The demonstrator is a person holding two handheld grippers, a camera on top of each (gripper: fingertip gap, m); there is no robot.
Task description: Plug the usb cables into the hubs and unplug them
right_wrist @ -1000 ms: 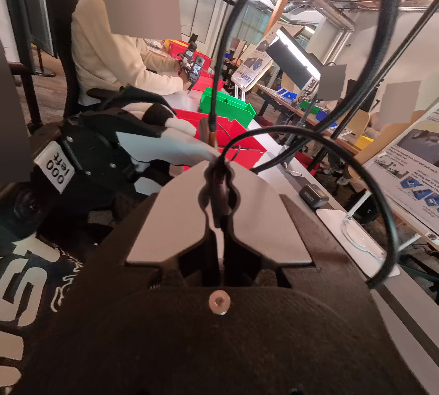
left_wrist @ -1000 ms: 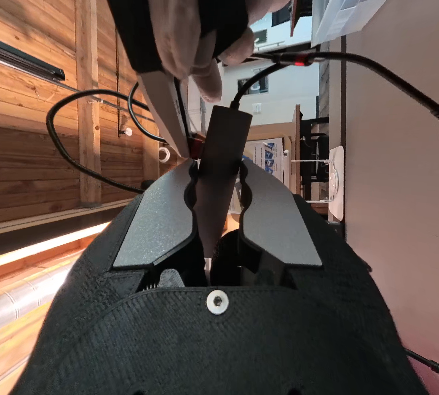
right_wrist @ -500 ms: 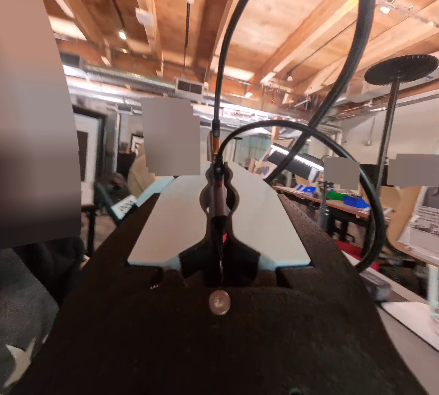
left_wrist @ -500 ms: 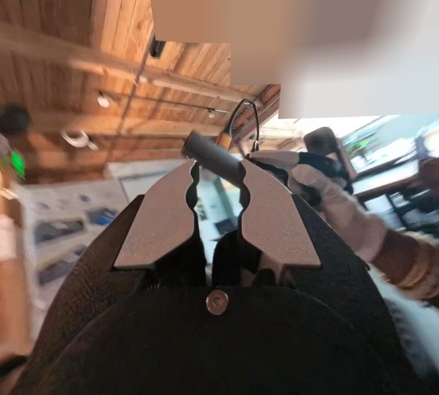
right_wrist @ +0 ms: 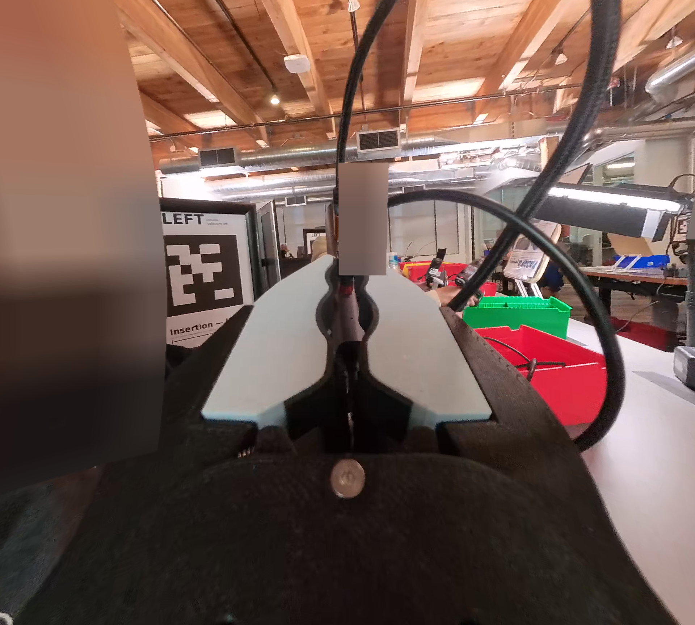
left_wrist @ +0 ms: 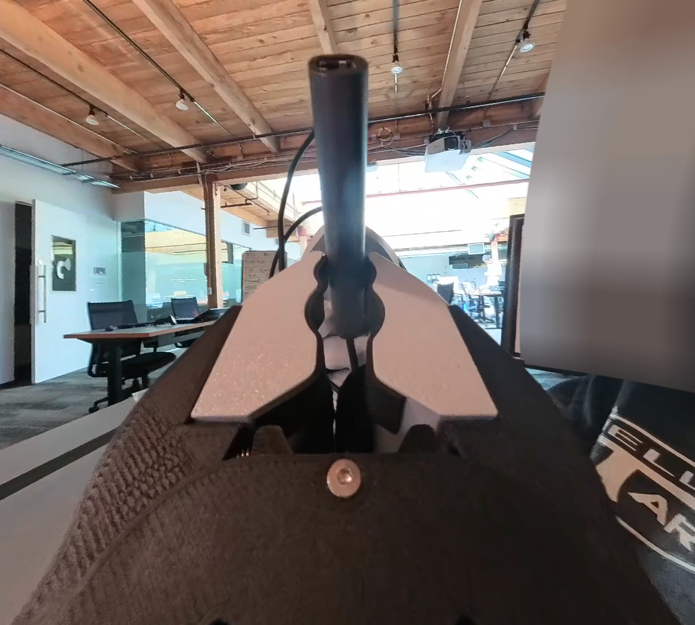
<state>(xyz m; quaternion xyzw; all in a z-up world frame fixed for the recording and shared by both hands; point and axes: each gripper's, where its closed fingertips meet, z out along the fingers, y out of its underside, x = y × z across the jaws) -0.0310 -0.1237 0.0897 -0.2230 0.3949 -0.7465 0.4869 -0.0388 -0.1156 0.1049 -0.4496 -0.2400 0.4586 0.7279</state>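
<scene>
- Left wrist view is filled mostly by the left gripper (left_wrist: 346, 291) itself, raised toward a wooden beam ceiling (left_wrist: 225, 23), with an office desk (left_wrist: 139, 334) far off at the left.
- The hub (left_wrist: 340, 174), a slim dark bar, stands nearly upright out of that gripper; its long axis runs straight along the fingers, and the slot at its free top end faces up and away from the camera.
- The left jaws are narrow and clamped on the hub's lower end, in the scalloped notch near the fingertips; a thin black lead drops from the hub's base between the fingers.
- In the right wrist view, the black usb cable (right_wrist: 598, 118) sweeps up in a large loop over the right gripper (right_wrist: 348, 285) and curls back down at the right side.
- The right jaws are almost closed, pinching the cable's connector (right_wrist: 348, 309) between the pads; its tip, beyond the fingertips, is hidden by a masking patch, so which way the plug faces cannot be told.
- Neither view clearly shows the other gripper, so how far apart plug and hub are cannot be told; my judgement is that the coming move turns on bringing the plug end-on to the hub's top slot, both long axes in one line.
- Red bins (right_wrist: 545, 373) and a green bin (right_wrist: 515, 313) sit on the white table (right_wrist: 647, 494) at the right, away from both tools.
</scene>
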